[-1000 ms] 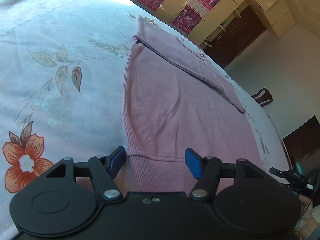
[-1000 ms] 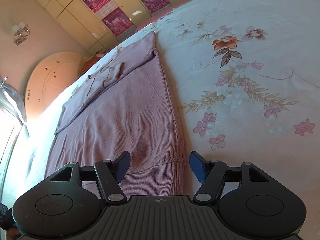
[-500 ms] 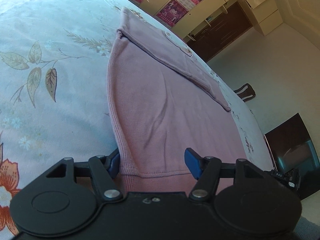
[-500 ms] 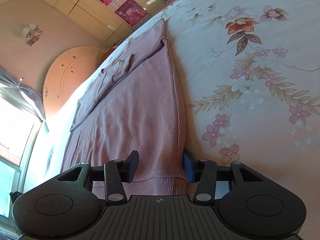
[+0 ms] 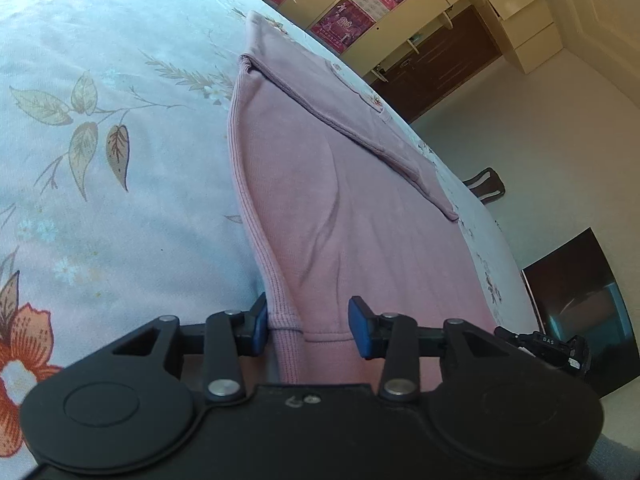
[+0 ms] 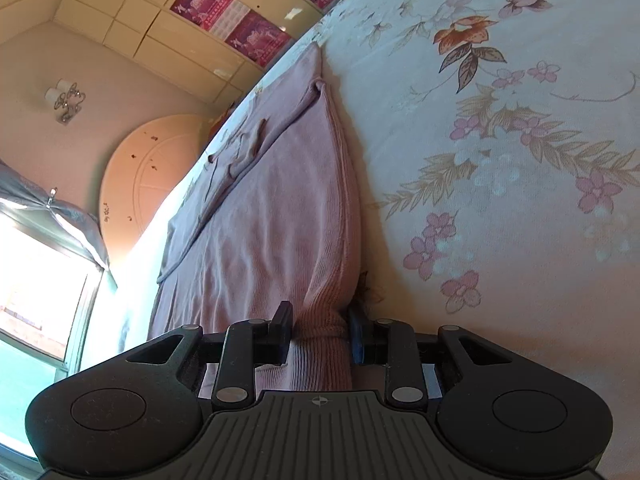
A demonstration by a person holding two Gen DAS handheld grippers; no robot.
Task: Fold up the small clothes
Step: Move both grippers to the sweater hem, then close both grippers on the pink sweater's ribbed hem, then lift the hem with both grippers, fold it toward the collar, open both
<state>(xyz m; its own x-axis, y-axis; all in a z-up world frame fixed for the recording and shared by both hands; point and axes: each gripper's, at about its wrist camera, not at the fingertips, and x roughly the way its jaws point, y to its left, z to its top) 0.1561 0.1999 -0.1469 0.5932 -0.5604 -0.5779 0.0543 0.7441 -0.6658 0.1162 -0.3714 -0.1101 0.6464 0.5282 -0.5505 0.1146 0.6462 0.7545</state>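
Observation:
A pink ribbed sweater (image 5: 328, 208) lies flat on the floral bed sheet (image 5: 100, 128), hem towards me, sleeves folded across its far part. My left gripper (image 5: 307, 330) straddles the hem's left corner; its jaws stand partly open with the corner between them, the left pad touching the cloth. In the right wrist view the sweater (image 6: 276, 216) runs away from me. My right gripper (image 6: 320, 336) is closed on the hem's right corner, the cloth bunched between the pads.
The floral sheet (image 6: 500, 160) spreads to the right of the sweater. Cupboards with pink posters (image 5: 360, 4) line the far wall. A dark chair (image 5: 486, 184) and a dark screen (image 5: 580, 300) stand past the bed's edge. A window (image 6: 36, 280) is at left.
Both grippers moved forward onto the sweater's hem corners. The right jaws closed onto the right corner and pinched the cloth. The left jaws narrowed around the left corner.

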